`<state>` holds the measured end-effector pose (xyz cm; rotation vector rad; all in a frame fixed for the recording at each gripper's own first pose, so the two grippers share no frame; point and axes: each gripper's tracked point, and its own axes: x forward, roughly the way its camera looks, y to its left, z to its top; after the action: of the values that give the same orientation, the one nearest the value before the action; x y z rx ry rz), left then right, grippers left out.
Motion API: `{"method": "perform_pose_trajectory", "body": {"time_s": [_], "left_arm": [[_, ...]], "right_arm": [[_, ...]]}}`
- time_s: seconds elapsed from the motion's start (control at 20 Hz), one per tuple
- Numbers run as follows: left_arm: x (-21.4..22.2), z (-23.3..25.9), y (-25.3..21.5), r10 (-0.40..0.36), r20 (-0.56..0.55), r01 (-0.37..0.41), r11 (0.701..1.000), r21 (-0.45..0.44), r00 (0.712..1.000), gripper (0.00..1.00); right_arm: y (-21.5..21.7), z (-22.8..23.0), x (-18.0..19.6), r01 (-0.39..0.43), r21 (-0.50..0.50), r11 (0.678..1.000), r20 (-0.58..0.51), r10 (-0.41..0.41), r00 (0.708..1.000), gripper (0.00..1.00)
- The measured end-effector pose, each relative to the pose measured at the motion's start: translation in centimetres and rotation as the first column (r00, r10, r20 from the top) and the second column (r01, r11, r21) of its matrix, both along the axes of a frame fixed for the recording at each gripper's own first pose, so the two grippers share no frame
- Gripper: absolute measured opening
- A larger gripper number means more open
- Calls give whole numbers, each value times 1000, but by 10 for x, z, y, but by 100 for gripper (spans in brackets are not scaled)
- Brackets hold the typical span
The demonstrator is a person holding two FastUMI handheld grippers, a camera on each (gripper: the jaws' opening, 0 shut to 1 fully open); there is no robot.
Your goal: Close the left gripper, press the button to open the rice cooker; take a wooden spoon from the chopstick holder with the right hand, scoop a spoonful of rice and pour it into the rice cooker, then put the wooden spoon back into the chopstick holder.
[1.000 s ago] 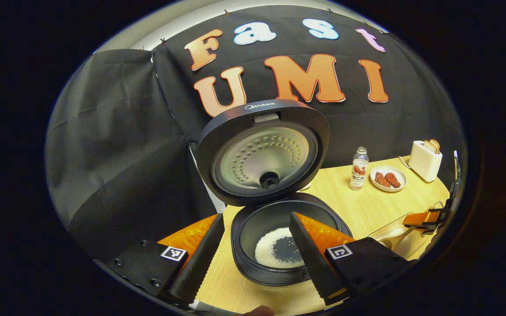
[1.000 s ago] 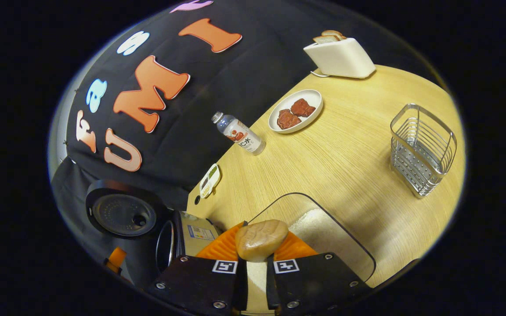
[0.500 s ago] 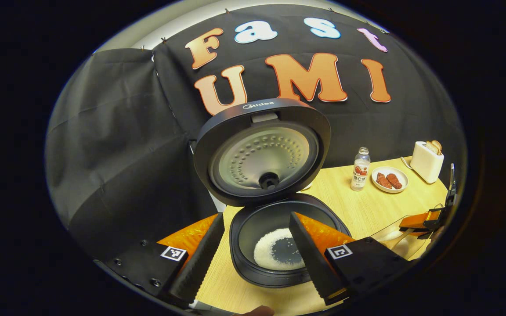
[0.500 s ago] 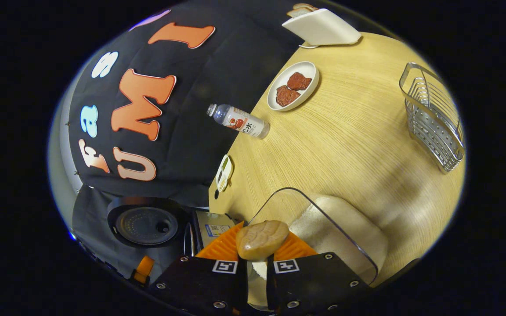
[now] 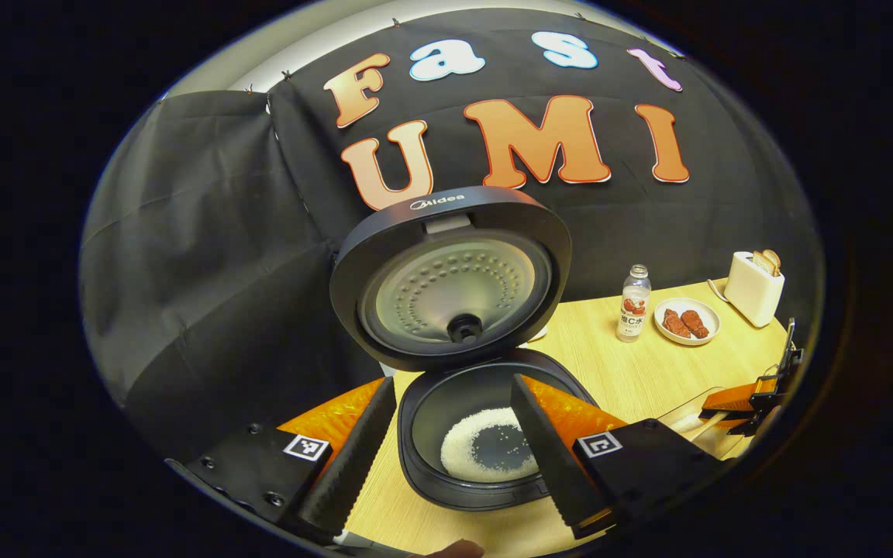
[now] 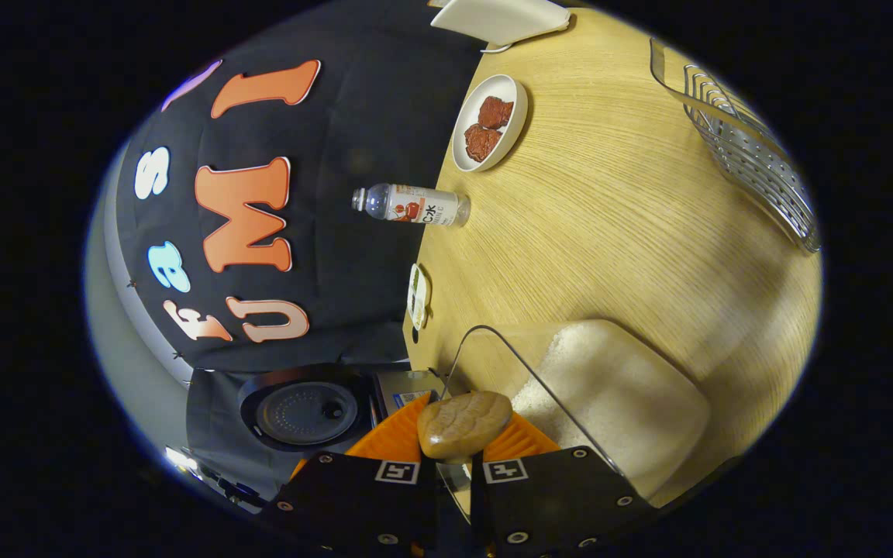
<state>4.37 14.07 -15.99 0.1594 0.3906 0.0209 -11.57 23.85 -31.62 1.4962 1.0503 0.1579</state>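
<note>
Now | rice cooker (image 5: 485,434) open; rice (image 5: 489,453) inside | clear bin (image 6: 617,403) holds rice

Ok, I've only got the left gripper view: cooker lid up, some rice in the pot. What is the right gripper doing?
Observer: The right gripper is shut on the wooden spoon, whose bowl sticks out ahead of it.
Operator: Where's the rice supply?
Observer: The clear rice container lies just beyond the spoon's bowl, with white rice in it.
Operator: And the chopstick holder?
Observer: The wire chopstick holder stands across the table, well apart from the container.
</note>
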Motion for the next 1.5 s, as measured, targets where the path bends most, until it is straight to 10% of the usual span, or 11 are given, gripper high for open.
{"method": "perform_pose_trajectory", "body": {"time_s": [0.85,1.5], "left_arm": [[-4,20,-11,28,54,-27,999,-24,998,100],[-28,34,39,191,100,-172,970,-174,976,100]], "right_arm": [[-72,71,35,248,334,910,-27,-254,967,16],[-2,145,88,161,496,853,-33,-167,985,12]]}}
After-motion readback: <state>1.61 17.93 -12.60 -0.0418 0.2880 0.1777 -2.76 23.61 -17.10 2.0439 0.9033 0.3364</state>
